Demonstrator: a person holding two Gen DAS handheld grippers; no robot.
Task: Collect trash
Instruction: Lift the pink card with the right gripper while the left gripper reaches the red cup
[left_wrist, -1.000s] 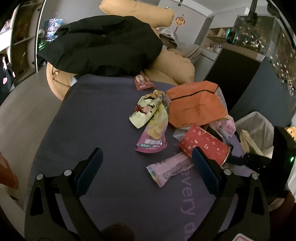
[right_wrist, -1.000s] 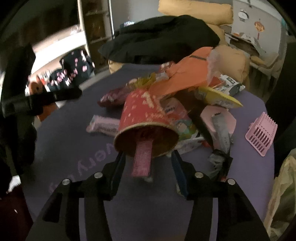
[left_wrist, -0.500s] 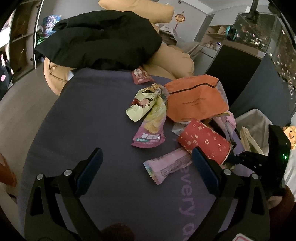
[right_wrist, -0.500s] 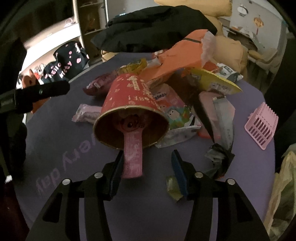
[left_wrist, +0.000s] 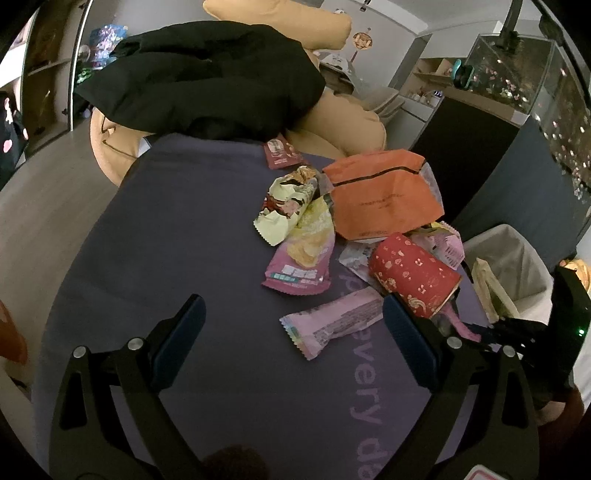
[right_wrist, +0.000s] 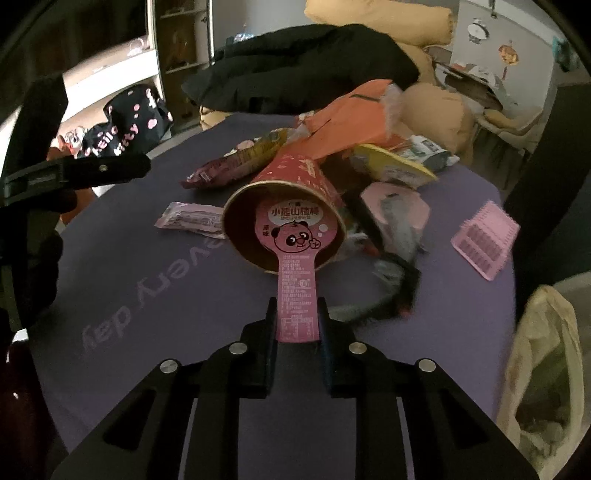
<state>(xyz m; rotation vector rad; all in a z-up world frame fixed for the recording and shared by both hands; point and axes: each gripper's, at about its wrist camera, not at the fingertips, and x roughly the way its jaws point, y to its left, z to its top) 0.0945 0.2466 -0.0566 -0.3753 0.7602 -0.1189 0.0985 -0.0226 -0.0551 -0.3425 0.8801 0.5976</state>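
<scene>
Right hand-held gripper (right_wrist: 295, 314) clamped on pink panda wrapper (right_wrist: 297, 266), wrapper's long axis running straight away from fingers into mouth of red paper cup (right_wrist: 295, 184). Cup on its side, mouth toward right gripper, base toward litter pile. Left hand-held gripper (left_wrist: 291, 321) spread wide, holding nothing, above purple surface (left_wrist: 177, 240). Bare surface left of pile. Lined trash bin (left_wrist: 517, 266) just off surface's right edge. Orange bag (left_wrist: 380, 195) farther back, black garment (left_wrist: 199, 77) beyond.

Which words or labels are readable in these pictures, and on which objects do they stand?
"every da", cut off: purple cloth.
"小熊山楂棒": pink panda-printed wrapper, clamped in the right hand-held gripper.
"hello kitty": black bag.
Small print on the other wrappers: unreadable.
</scene>
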